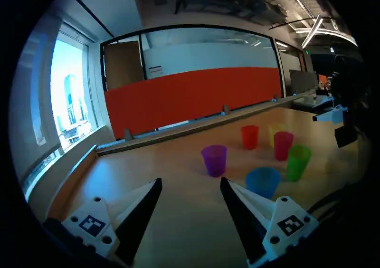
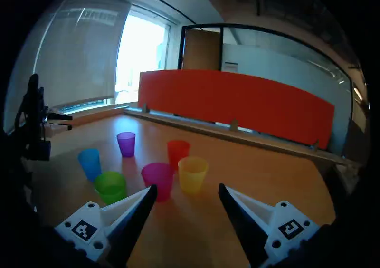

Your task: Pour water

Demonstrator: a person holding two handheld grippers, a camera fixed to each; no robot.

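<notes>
Several plastic cups stand together on a wooden table [image 1: 180, 206]. In the left gripper view I see a purple cup [image 1: 214, 159], a blue cup [image 1: 262, 181], a green cup [image 1: 298, 162], a pink cup [image 1: 282, 145], a red cup [image 1: 249, 137] and a yellow cup [image 1: 274, 131] behind it. My left gripper [image 1: 191, 184] is open and empty, just short of the purple and blue cups. My right gripper [image 2: 185, 189] is open and empty too, close before the pink cup [image 2: 158, 180] and yellow cup [image 2: 192, 174], with the green cup [image 2: 110, 186], blue cup [image 2: 90, 163], purple cup [image 2: 126, 143] and red cup [image 2: 178, 153] around them.
An orange divider panel [image 1: 190, 94] runs along the table's far edge, with windows [image 1: 66, 101] to one side. The other gripper shows as a dark shape at the right edge of the left gripper view [image 1: 339, 118] and at the left edge of the right gripper view [image 2: 35, 120].
</notes>
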